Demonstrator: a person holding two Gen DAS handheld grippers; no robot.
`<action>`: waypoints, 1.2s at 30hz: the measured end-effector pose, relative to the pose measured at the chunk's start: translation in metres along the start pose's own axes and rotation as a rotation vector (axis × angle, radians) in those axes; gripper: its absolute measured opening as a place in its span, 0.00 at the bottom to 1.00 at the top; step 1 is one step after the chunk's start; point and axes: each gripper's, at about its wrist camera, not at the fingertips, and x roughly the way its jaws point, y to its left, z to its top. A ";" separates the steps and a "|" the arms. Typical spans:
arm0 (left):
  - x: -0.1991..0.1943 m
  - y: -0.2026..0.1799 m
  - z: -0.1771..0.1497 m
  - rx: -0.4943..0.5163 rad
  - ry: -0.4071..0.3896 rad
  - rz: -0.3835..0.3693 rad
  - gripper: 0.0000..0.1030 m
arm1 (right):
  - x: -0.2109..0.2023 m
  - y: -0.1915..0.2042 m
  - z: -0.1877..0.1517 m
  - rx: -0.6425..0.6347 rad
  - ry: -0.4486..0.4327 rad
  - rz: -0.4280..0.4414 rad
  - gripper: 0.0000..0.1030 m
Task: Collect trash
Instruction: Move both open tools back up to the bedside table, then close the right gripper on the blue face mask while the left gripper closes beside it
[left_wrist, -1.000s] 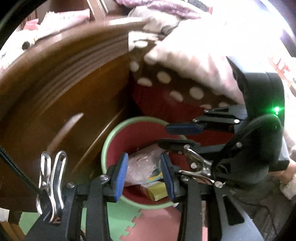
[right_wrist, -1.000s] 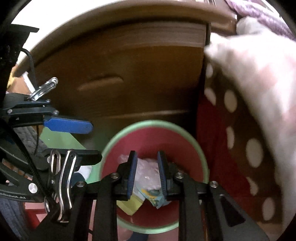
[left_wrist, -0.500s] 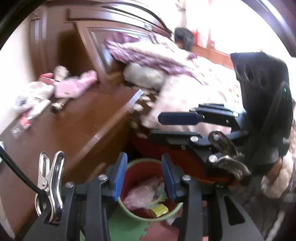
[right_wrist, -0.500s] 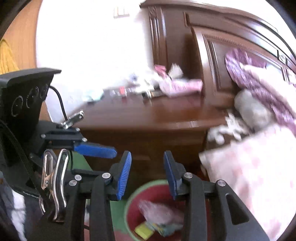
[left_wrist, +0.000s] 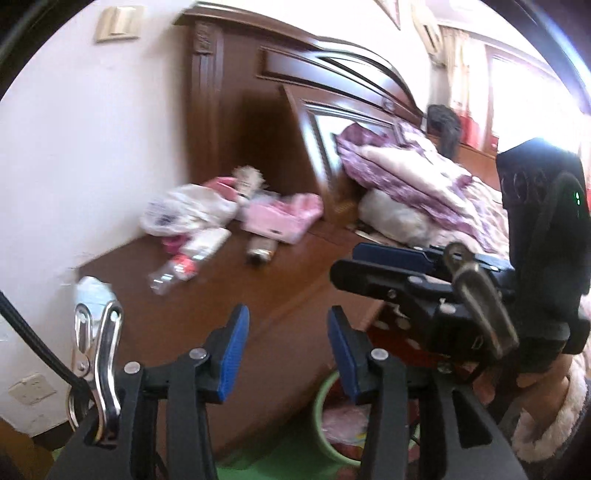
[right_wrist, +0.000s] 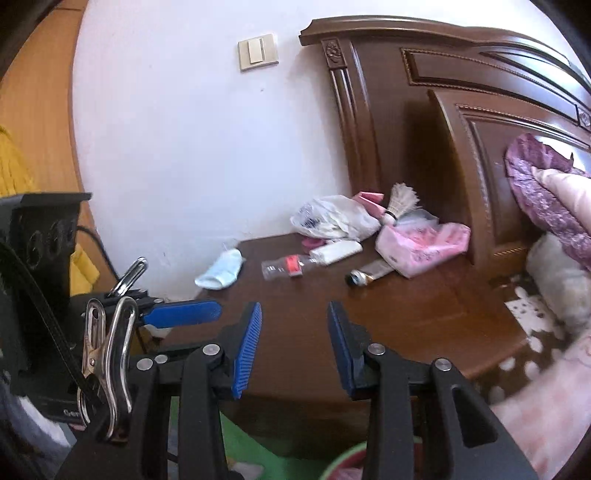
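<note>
Trash lies on the brown nightstand (right_wrist: 388, 325): a crushed clear bottle (right_wrist: 284, 267) with a red label, a white plastic bag (right_wrist: 332, 218), a pink tissue pack (right_wrist: 421, 243), a white bottle (right_wrist: 336, 253), a dark-capped tube (right_wrist: 369, 275) and a light blue cloth piece (right_wrist: 221, 273). My right gripper (right_wrist: 293, 325) is open and empty, well short of them. My left gripper (left_wrist: 286, 332) is empty too, its jaws opening, over the nightstand's near edge (left_wrist: 295, 295). The green-rimmed bin (left_wrist: 319, 402) with wrappers inside stands on the floor below.
A shuttlecock (right_wrist: 400, 201) leans by the tall wooden headboard (right_wrist: 480, 110). The bed with a purple quilt (right_wrist: 546, 206) and pink bedding (right_wrist: 546, 406) fills the right. A white wall (right_wrist: 184, 147) with a switch stands behind. Green foam floor mat (right_wrist: 251, 450) lies below.
Both grippers rose from inside the bin's mouth and tipped up, so the nightstand top and its litter came into view. Both pairs of jaws stand wider apart than before.
</note>
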 end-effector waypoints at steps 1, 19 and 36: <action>-0.001 0.005 0.001 -0.001 -0.005 0.017 0.46 | 0.004 0.002 0.003 0.010 -0.005 0.008 0.37; 0.005 0.168 -0.020 -0.231 0.040 0.309 0.47 | 0.125 0.015 0.042 0.308 0.061 0.138 0.44; 0.063 0.216 -0.027 -0.333 0.112 0.246 0.24 | 0.265 0.065 0.048 0.203 0.336 0.132 0.44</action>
